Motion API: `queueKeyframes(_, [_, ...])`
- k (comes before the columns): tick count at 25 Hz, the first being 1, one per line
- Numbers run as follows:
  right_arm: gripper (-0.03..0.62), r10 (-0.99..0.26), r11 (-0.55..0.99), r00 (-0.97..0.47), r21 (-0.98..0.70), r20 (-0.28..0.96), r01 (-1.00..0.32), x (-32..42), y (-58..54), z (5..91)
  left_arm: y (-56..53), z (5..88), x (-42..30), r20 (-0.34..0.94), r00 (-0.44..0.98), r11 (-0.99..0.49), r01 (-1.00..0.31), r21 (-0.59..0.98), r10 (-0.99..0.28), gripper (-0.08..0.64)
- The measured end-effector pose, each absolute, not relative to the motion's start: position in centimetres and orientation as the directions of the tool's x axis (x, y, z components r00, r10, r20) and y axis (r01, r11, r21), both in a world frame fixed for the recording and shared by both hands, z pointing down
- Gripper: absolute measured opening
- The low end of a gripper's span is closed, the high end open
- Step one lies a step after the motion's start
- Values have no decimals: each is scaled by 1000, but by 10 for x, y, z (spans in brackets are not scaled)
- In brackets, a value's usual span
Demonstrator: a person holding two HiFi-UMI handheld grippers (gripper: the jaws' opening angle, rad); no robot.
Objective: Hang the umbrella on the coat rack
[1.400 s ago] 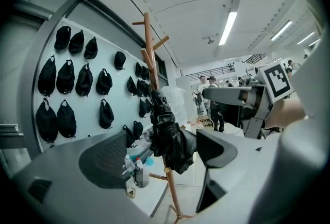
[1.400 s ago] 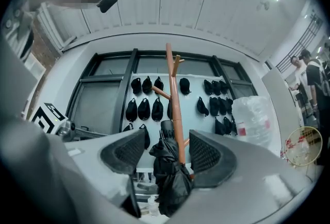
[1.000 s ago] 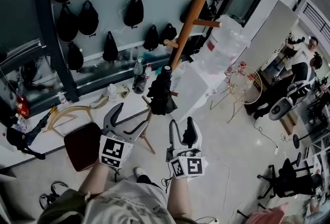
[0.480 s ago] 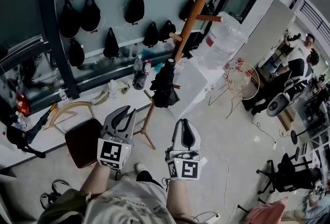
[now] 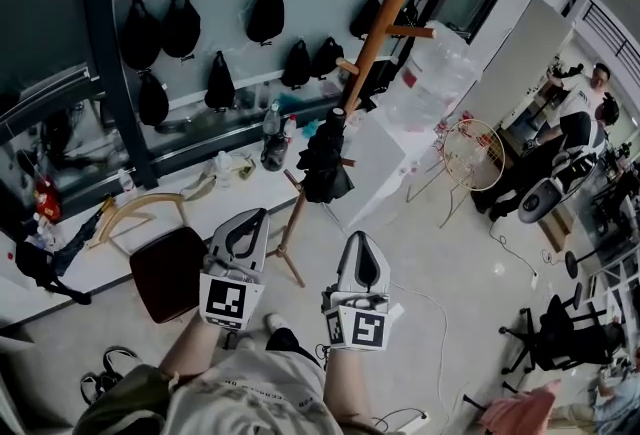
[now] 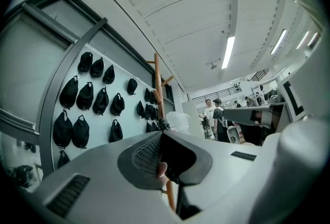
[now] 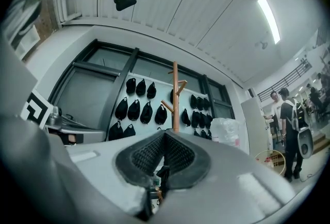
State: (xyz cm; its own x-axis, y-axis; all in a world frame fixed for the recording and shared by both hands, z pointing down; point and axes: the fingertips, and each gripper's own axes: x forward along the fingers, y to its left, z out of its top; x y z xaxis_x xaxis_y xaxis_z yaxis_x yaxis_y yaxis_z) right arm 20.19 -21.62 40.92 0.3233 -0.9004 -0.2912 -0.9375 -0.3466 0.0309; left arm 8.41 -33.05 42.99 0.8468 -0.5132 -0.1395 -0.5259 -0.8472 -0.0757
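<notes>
The wooden coat rack [image 5: 385,18] slants up the middle of the head view from its feet on the floor. A folded black umbrella [image 5: 325,163] hangs from a low peg on it, apart from both grippers. My left gripper [image 5: 256,218] is shut and empty, below and left of the umbrella. To its right, my right gripper [image 5: 360,239] is also shut with nothing in it. In the left gripper view the closed pads [image 6: 149,153] point toward the rack [image 6: 157,81]. In the right gripper view the rack [image 7: 175,91] rises above the closed jaws.
Black bags [image 5: 268,11] hang in rows on the wall panel behind the rack. A dark red stool [image 5: 168,273] stands left of my left gripper. Bottles [image 5: 272,135] sit on a low ledge. A plastic-wrapped object [image 5: 430,73], a wire hoop [image 5: 475,153] and people [image 5: 580,113] are at the right.
Both grippers went from open jaws to shut. They have drawn back a little from the rack. The umbrella stays hanging on its peg.
</notes>
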Motion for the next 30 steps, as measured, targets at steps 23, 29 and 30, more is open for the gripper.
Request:
queueKeyframes(23, [-2, -892, -386, 349, 82, -286, -919, 210, -221, 403, -339, 420, 93, -177, 845, -856, -516, -19, -505, 11])
queueKeyframes(29, [-2, -899, -365, 325, 91, -295, -926, 209, -223, 405, -342, 427, 94, -154, 843, -851, -525, -26, -515, 11])
queueKeyframes(30, [-2, -899, -364, 324, 91, -295, -927, 209, -224, 405, -343, 428, 94, -155, 843, -851, -525, -24, -516, 11])
